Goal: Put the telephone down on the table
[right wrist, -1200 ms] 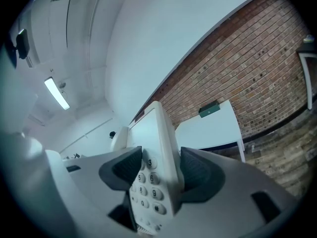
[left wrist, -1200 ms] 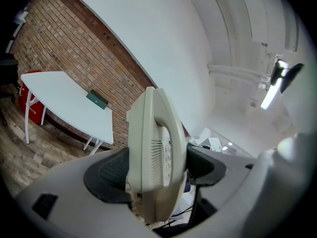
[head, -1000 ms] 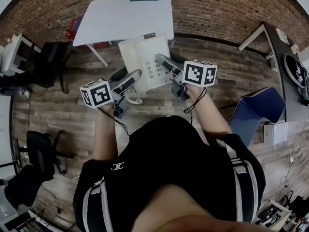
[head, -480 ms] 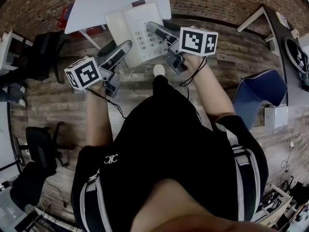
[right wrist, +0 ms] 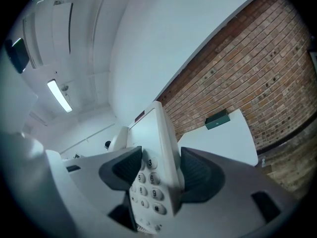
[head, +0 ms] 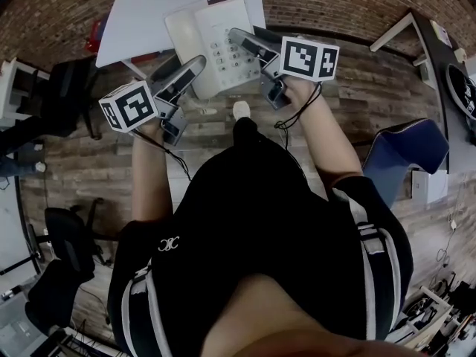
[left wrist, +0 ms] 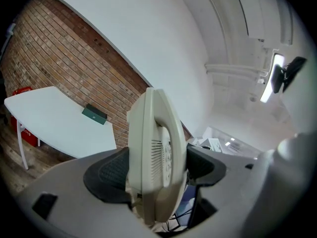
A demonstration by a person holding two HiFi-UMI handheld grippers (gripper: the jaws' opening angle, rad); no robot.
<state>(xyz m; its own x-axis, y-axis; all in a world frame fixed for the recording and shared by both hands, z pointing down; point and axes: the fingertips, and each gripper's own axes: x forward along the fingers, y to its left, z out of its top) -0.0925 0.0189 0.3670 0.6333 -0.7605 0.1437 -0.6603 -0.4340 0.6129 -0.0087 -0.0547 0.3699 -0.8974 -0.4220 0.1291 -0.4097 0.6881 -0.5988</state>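
The person's black shirt (head: pixel 253 244) fills the head view at 6 o'clock, with both forearms reaching away from it. A blue chair (head: pixel 405 151) stands on the wooden floor (head: pixel 335 103) at 3 o'clock. The left gripper (head: pixel 186 69) is at 11 o'clock and the right gripper (head: pixel 245 43) at 1 o'clock. Between them at 12 o'clock is the white telephone (head: pixel 212 39), keypad up and carried in the air. In the left gripper view the jaws are clamped on the telephone's one edge. In the right gripper view the jaws pinch its other edge, beside the number keys. Past the telephone stands the white table (head: pixel 141 13). A dark green box (right wrist: pixel 216 119) lies at the table's far side, against the brick wall (right wrist: pixel 257 68)
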